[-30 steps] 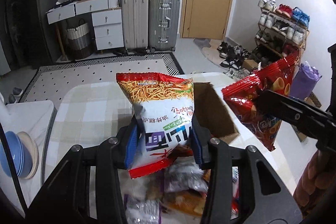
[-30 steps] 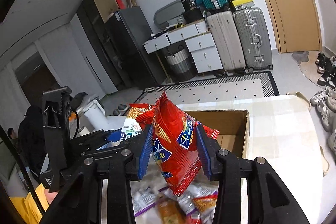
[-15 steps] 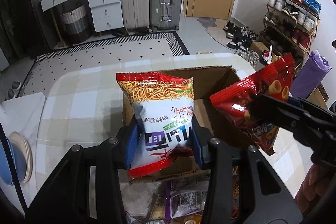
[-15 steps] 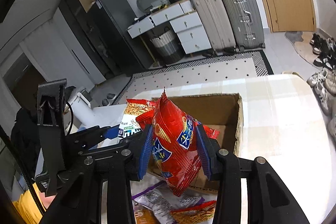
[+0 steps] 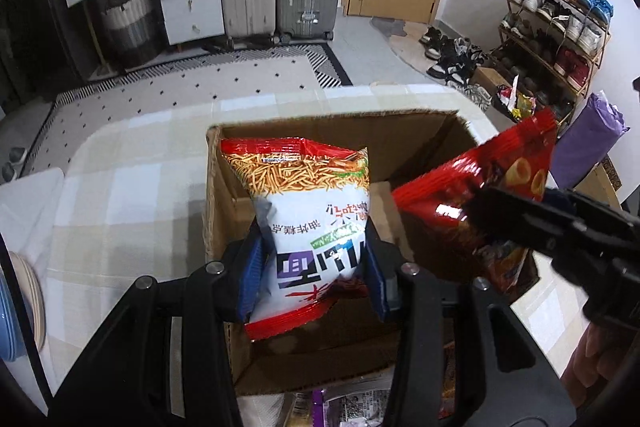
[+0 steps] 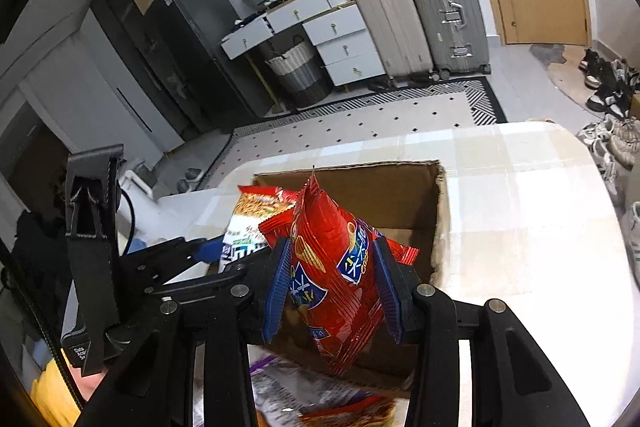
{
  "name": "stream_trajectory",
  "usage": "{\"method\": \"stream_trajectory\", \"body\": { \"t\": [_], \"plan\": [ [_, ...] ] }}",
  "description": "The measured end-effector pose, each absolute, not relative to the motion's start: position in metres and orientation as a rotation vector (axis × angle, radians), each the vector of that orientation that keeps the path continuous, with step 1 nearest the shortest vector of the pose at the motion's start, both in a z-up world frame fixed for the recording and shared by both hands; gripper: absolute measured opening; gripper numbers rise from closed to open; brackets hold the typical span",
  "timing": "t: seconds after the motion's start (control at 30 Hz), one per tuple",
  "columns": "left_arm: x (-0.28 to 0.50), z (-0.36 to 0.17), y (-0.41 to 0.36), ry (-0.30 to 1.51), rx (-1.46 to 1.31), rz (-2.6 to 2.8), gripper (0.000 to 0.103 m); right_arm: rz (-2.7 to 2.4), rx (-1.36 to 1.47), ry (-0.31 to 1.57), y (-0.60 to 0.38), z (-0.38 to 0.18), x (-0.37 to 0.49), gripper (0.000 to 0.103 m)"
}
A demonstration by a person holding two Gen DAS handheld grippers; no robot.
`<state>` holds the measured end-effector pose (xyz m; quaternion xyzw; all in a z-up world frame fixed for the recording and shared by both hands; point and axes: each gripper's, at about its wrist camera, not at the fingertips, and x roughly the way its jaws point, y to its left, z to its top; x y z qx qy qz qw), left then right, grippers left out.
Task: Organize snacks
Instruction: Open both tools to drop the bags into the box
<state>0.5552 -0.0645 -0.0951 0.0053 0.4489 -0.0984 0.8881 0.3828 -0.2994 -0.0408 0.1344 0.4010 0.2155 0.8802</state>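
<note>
While both bags hang over the box, the job is a clean drop, not a toss. Tabletop [image 5: 120,195] with a pale check cloth carries an open cardboard box [image 5: 304,131], which fills the centre of the left wrist view; its floor looks bare as far as I can see.

Left tongs [image 5: 314,279] are clenched on the white noodle-snack bag [image 5: 312,211], gripped low on its sides, bag upright, its upper part in front of the box's 9 o'clock half. Right tongs [image 6: 332,287] are clenched on the red snack bag [image 6: 332,267], also gripped across the lower half, top corner pointing to 12 o'clock, bag over the box's near edge. In the left view the red bag sits at 3 o'clock of the white one, near it, touching or not I cannot tell.

My read: placing step, early in the task. More packets [image 5: 352,403] lie loose on the tabletop at 6 o'clock, outside the box.

To do it well:
- lower each bag past the rim before letting go
- keep white to the 9 o'clock side, red to 3 o'clock, so they don't stack crooked
- release one at a time; bags are puffy and light, likely to tip over
- clear the rim on the way out, cardboard wall will snag
</note>
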Motion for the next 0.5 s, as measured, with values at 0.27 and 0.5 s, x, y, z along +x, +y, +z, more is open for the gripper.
{"method": "stream_trajectory", "body": {
  "t": [0.27, 0.5],
  "plan": [
    [0.578, -0.124, -0.07, 0.972, 0.023, -0.235, 0.042, 0.429, 0.232, 0.87, -0.292, -0.051, 0.39, 0.042],
    [0.565, -0.128, -0.075, 0.96, 0.03, -0.247, 0.058, 0.397, 0.222, 0.856, -0.292, -0.049, 0.389, 0.045]
  ]
}}
